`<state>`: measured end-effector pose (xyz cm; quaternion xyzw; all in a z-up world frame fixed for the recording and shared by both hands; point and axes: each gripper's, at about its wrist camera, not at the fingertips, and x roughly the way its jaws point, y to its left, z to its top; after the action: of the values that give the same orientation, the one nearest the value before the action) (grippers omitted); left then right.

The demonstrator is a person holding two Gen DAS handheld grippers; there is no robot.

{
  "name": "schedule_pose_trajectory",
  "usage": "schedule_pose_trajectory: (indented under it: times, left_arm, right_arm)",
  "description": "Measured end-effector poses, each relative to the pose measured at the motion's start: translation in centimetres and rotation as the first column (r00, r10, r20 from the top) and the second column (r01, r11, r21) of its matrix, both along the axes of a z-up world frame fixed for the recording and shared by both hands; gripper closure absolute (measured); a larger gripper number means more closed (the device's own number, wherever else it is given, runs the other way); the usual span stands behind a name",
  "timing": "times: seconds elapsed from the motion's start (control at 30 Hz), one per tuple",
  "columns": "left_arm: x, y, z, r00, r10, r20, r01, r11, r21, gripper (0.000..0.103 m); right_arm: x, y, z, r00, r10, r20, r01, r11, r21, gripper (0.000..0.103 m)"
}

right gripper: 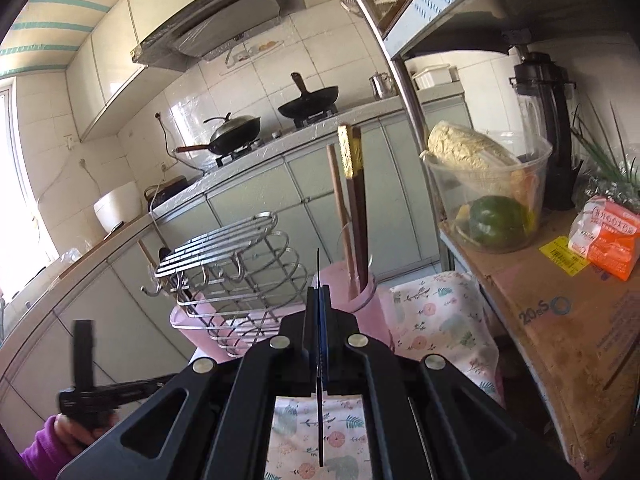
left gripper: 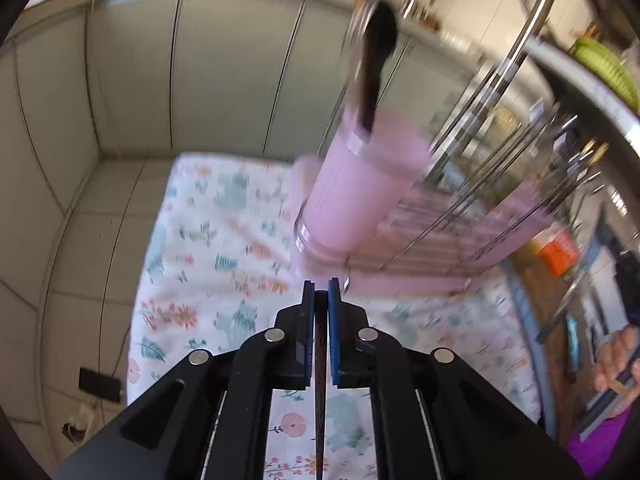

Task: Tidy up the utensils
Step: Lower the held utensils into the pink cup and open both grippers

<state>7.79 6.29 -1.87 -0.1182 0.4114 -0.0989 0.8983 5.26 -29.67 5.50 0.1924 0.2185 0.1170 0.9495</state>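
Observation:
My left gripper (left gripper: pixel 321 288) is shut on a thin dark brown chopstick (left gripper: pixel 320 380) that runs back between its pads. Ahead of it, blurred, stands a pink ribbed utensil cup (left gripper: pixel 352 196) with a dark spoon (left gripper: pixel 376 60) upright in it. The cup sits at the end of a pink tray (left gripper: pixel 400 280) that carries a wire dish rack (left gripper: pixel 480 184). My right gripper (right gripper: pixel 319 292) is shut on a thin dark utensil (right gripper: pixel 320 420) seen edge-on. Just beyond it is the pink cup (right gripper: pixel 366 292), which holds brown chopsticks (right gripper: pixel 356 200).
A floral cloth (left gripper: pixel 208 240) covers the table under the tray. To the right, a shelf holds a cardboard sheet (right gripper: pixel 560 320), a clear tub of vegetables (right gripper: pixel 492 200) and an orange packet (right gripper: pixel 608 240). A steel post (right gripper: pixel 400 80) rises beside the cup. Grey-green cabinets (left gripper: pixel 200 72) stand behind.

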Motion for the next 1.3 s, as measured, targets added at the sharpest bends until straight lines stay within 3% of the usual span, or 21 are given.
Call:
schedule_pose_trajectory:
  times: [0.1, 0.23, 0.33, 0.43, 0.5, 0.63, 0.77, 0.97, 1.07, 1.3]
  left_arm:
    - [-0.9, 0.6, 3.2, 0.995, 0.025, 0.095, -0.021, 0.999, -0.050, 0.098]
    - [-1.7, 0.5, 8.8, 0.969, 0.049, 0.244, -0.021, 0.993, -0.114, 0.098]
    - [-2.1, 0.2, 13.3, 0.927, 0.074, 0.367, -0.026, 0.991, -0.133, 0.098]
    - [-2.0, -0.5, 16.6, 0.861, 0.116, 0.496, -0.072, 0.992, -0.106, 0.098]
    - [-1.8, -1.0, 18.1, 0.813, 0.143, 0.564, -0.102, 0.989, -0.103, 0.098]
    - [-0.3, -2.2, 18.9, 0.748, 0.191, 0.636, -0.174, 0.981, -0.091, 0.098]
    - [1.9, -3.1, 17.1, 0.723, 0.217, 0.656, -0.223, 0.972, -0.076, 0.098]
    - [3.9, -3.7, 13.1, 0.714, 0.221, 0.664, -0.250, 0.967, -0.052, 0.098]
    - [4.1, -3.8, 10.8, 0.749, 0.206, 0.629, -0.230, 0.972, -0.045, 0.098]
    - [2.5, -3.9, 7.3, 0.798, 0.169, 0.579, -0.198, 0.980, -0.014, 0.098]
  right_arm:
    - [-0.2, -0.3, 1.6, 0.999, -0.021, 0.050, 0.021, 1.000, -0.013, 0.102]
    - [-0.2, -0.1, 4.6, 0.988, -0.030, 0.151, 0.036, 0.998, -0.043, 0.102]
    - [-0.3, 0.3, 6.6, 0.967, -0.044, 0.252, 0.066, 0.995, -0.076, 0.102]
    - [0.5, 0.8, 7.7, 0.947, -0.057, 0.316, 0.092, 0.991, -0.098, 0.102]
    - [1.5, 1.1, 7.7, 0.939, -0.062, 0.337, 0.103, 0.989, -0.105, 0.102]
    - [3.2, 1.6, 7.1, 0.929, -0.073, 0.362, 0.124, 0.985, -0.121, 0.102]
    - [4.3, 2.1, 6.3, 0.924, -0.087, 0.374, 0.152, 0.977, -0.148, 0.102]
    - [5.5, 2.1, 4.4, 0.926, -0.084, 0.369, 0.152, 0.975, -0.160, 0.102]
    - [5.7, 1.9, 2.9, 0.936, -0.069, 0.345, 0.128, 0.980, -0.150, 0.102]
    - [4.4, 1.3, -0.7, 0.962, -0.089, 0.259, 0.125, 0.984, -0.127, 0.102]
